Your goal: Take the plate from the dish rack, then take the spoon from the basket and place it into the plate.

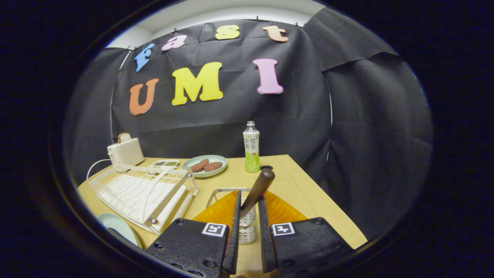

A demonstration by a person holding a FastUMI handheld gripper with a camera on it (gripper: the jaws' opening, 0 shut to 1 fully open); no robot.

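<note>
A spoon with a brown handle [261, 188] stands tilted in a metal mesh basket [247, 227] on the wooden table. My gripper [250, 201] is over the basket, and its two fingers press on the lower part of the handle, one on each side. The handle's rounded end sticks up beyond the fingertips, leaning right. The spoon's bowl is hidden inside the basket. A pale green plate [115, 227] lies flat on the table to my left, in front of the white wire dish rack [142, 193], which holds no dishes.
At the back of the table are a second plate with brown food [204, 166], a small tray [165, 163], a white toaster with bread [125, 151], a drink bottle [251, 148] and a small dark cap [266, 168]. The table's right edge [328, 200] runs close by.
</note>
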